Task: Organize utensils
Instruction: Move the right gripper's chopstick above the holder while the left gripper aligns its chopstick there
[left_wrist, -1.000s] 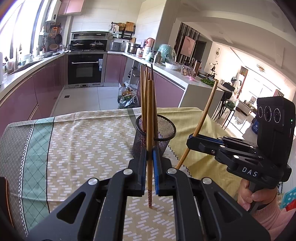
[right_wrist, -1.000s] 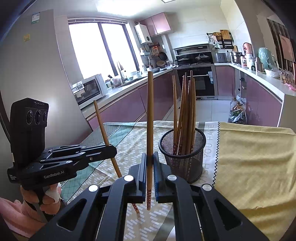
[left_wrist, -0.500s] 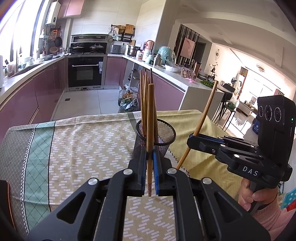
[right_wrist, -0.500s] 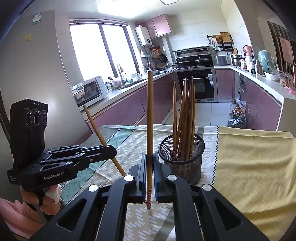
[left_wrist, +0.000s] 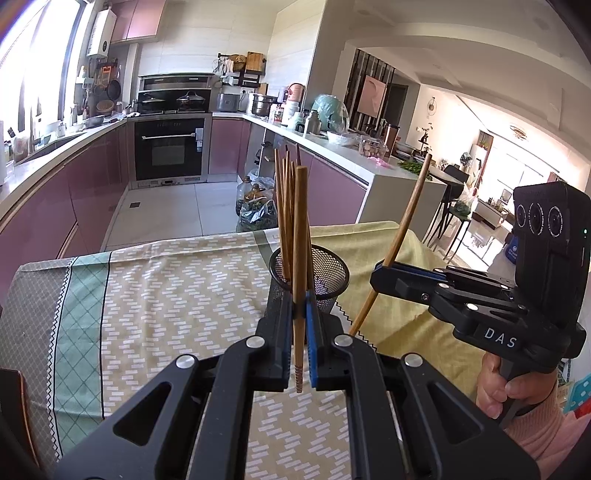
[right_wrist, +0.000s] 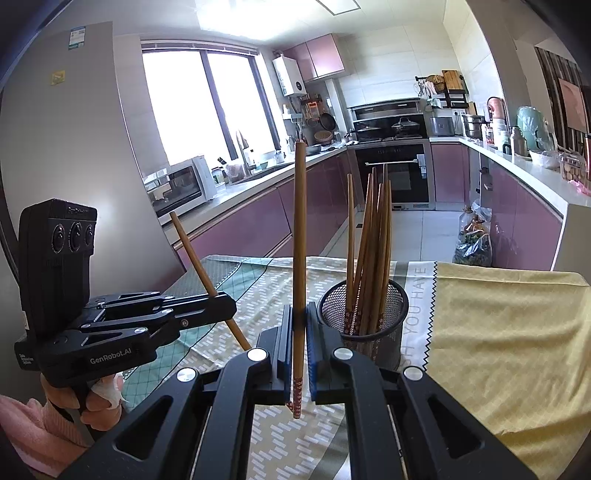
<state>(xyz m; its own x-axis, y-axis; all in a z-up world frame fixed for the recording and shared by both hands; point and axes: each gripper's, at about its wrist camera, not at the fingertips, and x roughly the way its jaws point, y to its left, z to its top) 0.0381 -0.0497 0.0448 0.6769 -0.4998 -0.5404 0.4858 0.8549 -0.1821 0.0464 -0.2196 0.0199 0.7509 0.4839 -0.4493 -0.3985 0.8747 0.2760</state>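
Note:
A black mesh cup (left_wrist: 321, 273) stands on the tablecloth with several wooden chopsticks (left_wrist: 285, 210) upright in it; it also shows in the right wrist view (right_wrist: 364, 317). My left gripper (left_wrist: 300, 314) is shut on one chopstick (left_wrist: 300, 229), held upright just in front of the cup and above the cloth. My right gripper (right_wrist: 300, 325) is shut on another chopstick (right_wrist: 299, 221), upright and left of the cup. Each gripper shows in the other's view, right (left_wrist: 384, 275) and left (right_wrist: 221, 306), with its chopstick tilted.
The table carries a patterned green-and-beige cloth (left_wrist: 166, 295) and a yellow cloth (right_wrist: 498, 332) on the right side. Behind are purple kitchen cabinets, an oven (left_wrist: 166, 151) and a cluttered counter. Bags (left_wrist: 255, 210) sit on the floor beyond the table.
Both grippers have risen with their chopsticks; the tips have lifted off the cloth. The cup has not moved.

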